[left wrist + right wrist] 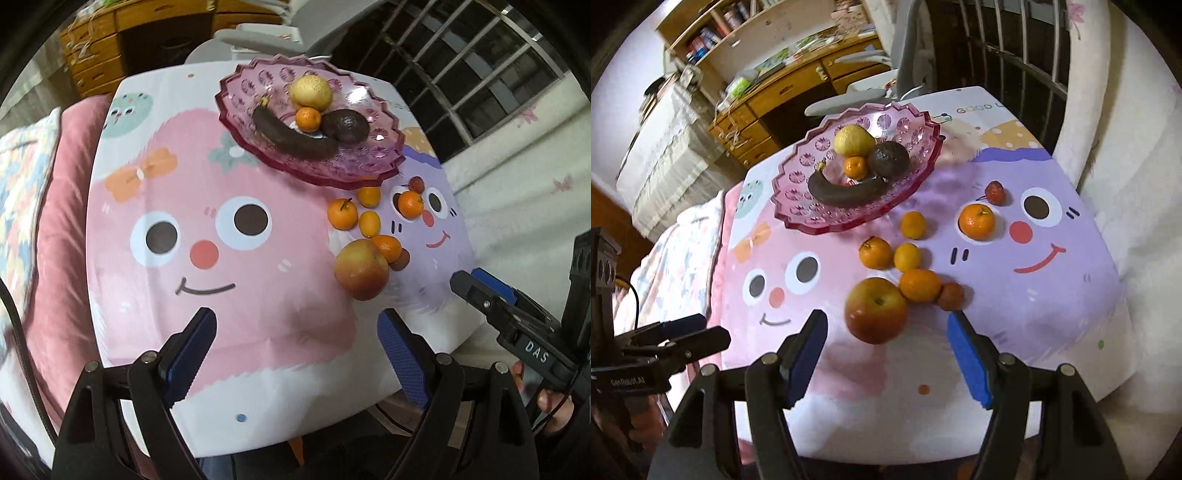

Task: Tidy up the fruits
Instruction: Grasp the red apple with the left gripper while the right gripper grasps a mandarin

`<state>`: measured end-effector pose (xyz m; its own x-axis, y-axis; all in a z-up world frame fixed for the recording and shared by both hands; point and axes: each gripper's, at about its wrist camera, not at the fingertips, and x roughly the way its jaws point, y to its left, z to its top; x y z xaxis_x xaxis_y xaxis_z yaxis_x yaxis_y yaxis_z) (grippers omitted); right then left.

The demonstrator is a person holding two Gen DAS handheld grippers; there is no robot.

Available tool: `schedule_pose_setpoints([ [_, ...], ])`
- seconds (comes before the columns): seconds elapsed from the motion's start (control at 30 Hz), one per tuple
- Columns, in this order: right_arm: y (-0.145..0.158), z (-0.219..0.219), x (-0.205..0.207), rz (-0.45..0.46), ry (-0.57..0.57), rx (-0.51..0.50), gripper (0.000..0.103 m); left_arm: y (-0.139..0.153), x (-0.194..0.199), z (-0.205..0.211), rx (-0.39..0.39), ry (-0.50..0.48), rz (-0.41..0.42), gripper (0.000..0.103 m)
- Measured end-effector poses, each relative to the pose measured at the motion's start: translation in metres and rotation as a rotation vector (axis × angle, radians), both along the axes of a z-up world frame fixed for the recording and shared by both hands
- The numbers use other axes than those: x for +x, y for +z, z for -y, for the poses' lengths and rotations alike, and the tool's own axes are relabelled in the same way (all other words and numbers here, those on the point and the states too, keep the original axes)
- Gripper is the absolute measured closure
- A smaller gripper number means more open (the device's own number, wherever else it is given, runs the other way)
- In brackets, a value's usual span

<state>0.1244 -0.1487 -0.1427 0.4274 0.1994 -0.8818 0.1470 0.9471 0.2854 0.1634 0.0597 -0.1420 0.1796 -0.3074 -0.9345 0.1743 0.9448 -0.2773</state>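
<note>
Fruits: red-yellow round apple (pixel 876 310) and small oranges loose on cartoon-print tabletop (pixel 1052 295), beside pink glass bowl (pixel 798 206); left gripper (pixel 295 354) and right gripper (pixel 886 354) jaws apart, empty.

**Black grippers, blue pads**

The left gripper (pixel 295 350) and right gripper (pixel 886 354) share one build: black angular finger arms fixed with round silver screws, each ending in a textured blue pad. White lettering marks their black bodies, "DAS" on one, "GenRobot.AI" on the other. A thin black cable (pixel 22 343) trails alongside.
</note>
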Motion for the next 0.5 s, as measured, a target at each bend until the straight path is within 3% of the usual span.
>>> schedule_pose_setpoints([
  [0.5,-0.029,0.065,0.035,-0.028,0.246,-0.040,0.035,-0.031,-0.004,0.064,-0.013,0.263,-0.086,0.015],
])
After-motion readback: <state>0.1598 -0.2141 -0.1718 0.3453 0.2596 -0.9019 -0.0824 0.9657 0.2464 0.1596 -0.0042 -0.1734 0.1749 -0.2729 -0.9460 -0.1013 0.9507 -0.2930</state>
